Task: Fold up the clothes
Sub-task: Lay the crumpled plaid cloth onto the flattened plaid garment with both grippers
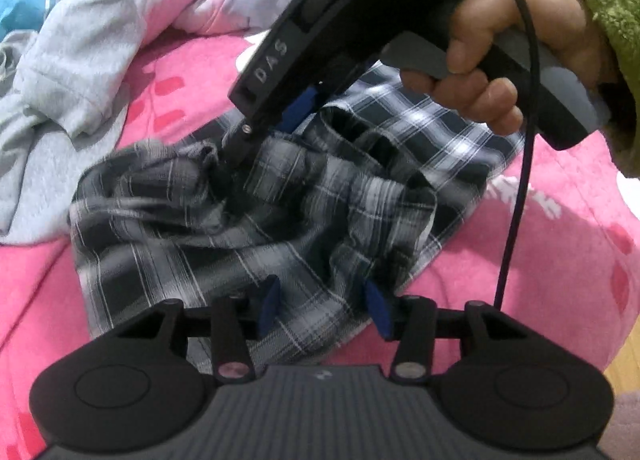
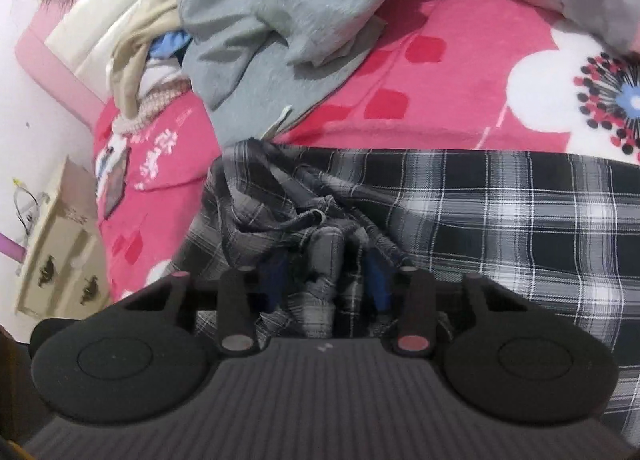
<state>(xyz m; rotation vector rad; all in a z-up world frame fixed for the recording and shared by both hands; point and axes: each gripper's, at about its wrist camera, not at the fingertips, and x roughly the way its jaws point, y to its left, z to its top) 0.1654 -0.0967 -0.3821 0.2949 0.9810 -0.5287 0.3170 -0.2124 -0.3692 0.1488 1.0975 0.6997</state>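
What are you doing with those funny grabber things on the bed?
A person is folding clothes with a gripper in each hand. The right gripper is pushed down into a bunched part of the plaid shirt, with cloth between its fingers. The left gripper is open, sitting at the shirt's near edge. The shirt is still crumpled on the pink blanket. A grey garment lies heaped farther back, untouched.

Both wrist views look closely down at the plaid garment [image 1: 224,244] from opposite sides.
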